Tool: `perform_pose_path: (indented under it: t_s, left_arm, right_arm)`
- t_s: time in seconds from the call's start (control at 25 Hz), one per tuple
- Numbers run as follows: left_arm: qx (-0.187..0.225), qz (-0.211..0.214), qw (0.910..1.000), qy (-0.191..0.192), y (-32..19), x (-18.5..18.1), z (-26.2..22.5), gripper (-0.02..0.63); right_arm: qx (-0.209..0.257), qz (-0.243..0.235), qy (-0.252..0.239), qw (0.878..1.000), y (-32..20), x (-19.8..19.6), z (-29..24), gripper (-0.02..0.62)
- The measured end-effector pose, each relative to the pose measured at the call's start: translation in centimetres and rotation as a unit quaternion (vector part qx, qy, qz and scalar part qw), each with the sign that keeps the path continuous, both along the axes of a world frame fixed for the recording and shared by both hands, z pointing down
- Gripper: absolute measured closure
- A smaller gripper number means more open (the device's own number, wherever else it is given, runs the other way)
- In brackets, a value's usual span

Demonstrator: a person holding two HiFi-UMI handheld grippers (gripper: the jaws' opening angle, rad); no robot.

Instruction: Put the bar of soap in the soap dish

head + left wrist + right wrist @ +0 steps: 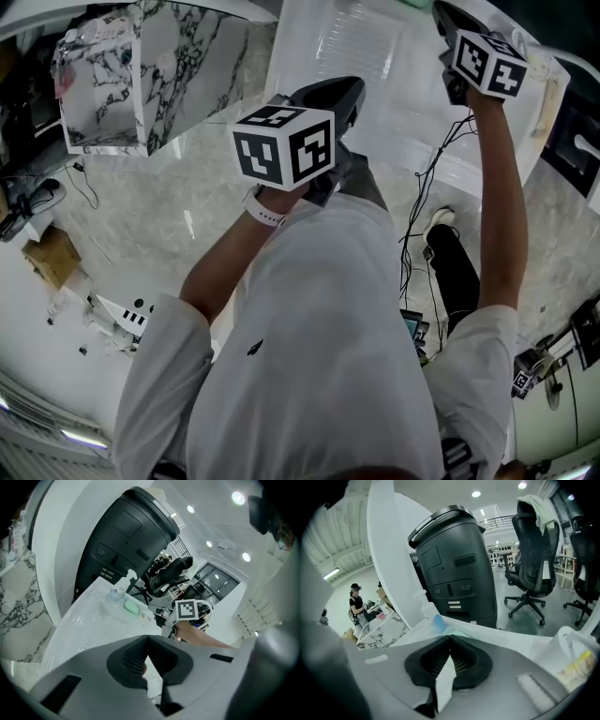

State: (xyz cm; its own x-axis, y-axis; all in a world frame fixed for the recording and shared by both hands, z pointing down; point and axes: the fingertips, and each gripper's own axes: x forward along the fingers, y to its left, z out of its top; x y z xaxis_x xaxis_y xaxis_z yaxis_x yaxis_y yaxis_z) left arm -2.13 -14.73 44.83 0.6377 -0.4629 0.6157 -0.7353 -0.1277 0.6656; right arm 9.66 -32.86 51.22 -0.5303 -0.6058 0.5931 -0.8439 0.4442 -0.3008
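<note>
A pale green oval piece (pixel 132 606) lies on the white table (pixel 89 625); I cannot tell whether it is the soap or the dish. A small clear bottle with a blue cap (pixel 115 592) stands beside it. My left gripper (pixel 147 637) is held above the near part of the table, shut with nothing between its tips. In the head view it (pixel 349 90) sits just before the table edge. My right gripper (pixel 450 637) is shut and empty too, with the green piece (pixel 460 632) and a blue cap (pixel 439 622) just beyond its tips. Its marker cube (pixel 186 610) shows in the left gripper view.
A large black bin (pixel 457 564) stands behind the table. Black office chairs (pixel 534 541) are on the floor beyond. A marble-patterned block (pixel 150 75) stands to the left. Cables (pixel 427 187) run across the floor by the person's legs.
</note>
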Motion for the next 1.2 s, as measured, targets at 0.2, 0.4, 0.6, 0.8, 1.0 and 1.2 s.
perform_pose_path:
  t_s: [0.2,0.4,0.6,0.8,1.0,1.2]
  left_arm:
    - [0.01,0.001,0.9999,0.001,0.5,-0.2,-0.8,0.597]
    - [0.016,-0.008,0.9998,-0.001,1.1,-0.4,-1.4,0.597]
    - [0.029,-0.006,0.9996,0.001,1.6,-0.6,-2.5,0.597]
    - [0.049,-0.008,0.9988,-0.007,2.1,-0.9,-3.3,0.597]
    - [0.066,-0.012,0.9975,-0.022,2.4,-1.2,-4.2,0.597]
    - [0.081,-0.008,0.996,-0.037,3.0,-1.5,-4.9,0.597]
  right_arm:
    - [0.014,-0.013,0.0,1.0,2.3,-0.5,-1.9,0.584]
    - [0.028,-0.007,-0.007,1.0,4.2,-0.3,-4.1,0.583]
    - [0.039,0.004,-0.031,0.999,5.9,-0.3,-6.5,0.583]
    - [0.042,0.015,-0.06,0.997,7.8,-0.4,-7.9,0.583]
    - [0.057,0.02,-0.069,0.996,9.8,-0.1,-10.0,0.583]
    - [0.07,0.013,-0.061,0.996,12.2,-0.1,-11.6,0.583]
